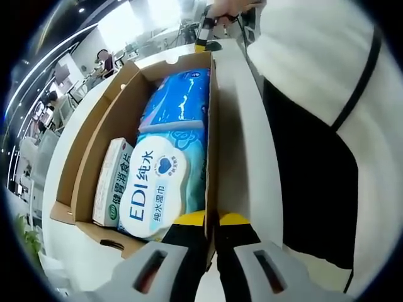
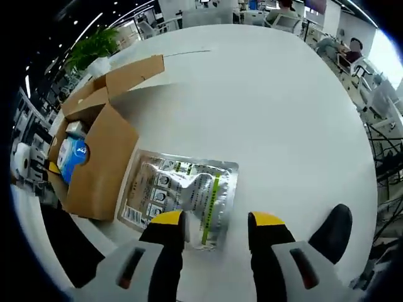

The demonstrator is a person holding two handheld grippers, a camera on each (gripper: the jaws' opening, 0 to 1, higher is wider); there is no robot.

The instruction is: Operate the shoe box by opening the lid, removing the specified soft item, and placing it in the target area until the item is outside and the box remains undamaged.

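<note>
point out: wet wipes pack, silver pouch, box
wet wipes pack [image 1: 154, 189]: left gripper view, on its white oval lid label.
silver pouch [image 2: 182, 195]: right gripper view, middle of its printed face.
box [image 2: 104, 167]: right gripper view, outer cardboard side wall.

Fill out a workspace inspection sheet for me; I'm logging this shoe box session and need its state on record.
Surface: white table, mostly bare.
Job's things: cardboard box open, lid flaps up; silver pouch lying flat on the table beside it.
Clutter: wet wipes pack, blue pack and small carton inside the box.
Grippers: left gripper at the box wall, jaws either side; right gripper open at the pouch's near edge.
Cables: nothing seen.
Surroundings: office desks, plant, seated people.
</note>
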